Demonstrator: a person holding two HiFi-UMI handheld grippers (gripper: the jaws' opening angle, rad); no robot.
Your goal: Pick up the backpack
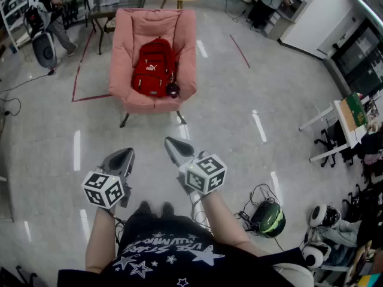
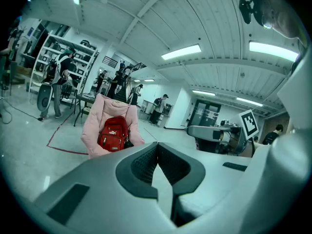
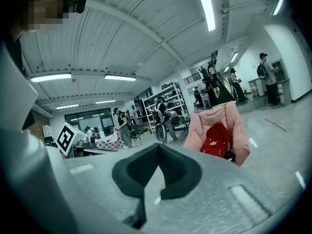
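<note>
- Red fabric backpack [image 1: 154, 66] upright in pink padded armchair [image 1: 127, 52], long axis along the backrest.
- Left tool [image 1: 121, 157], right tool [image 1: 174, 145]: both closed tight, empty, well away.

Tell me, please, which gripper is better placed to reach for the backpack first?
Right, slightly. Both are shut, empty and far from the red backpack on the pink chair, but the right gripper reaches further forward than the left gripper.

The backpack [image 1: 154, 68] sits in the armchair [image 1: 124, 52], ahead of both claws.
</note>
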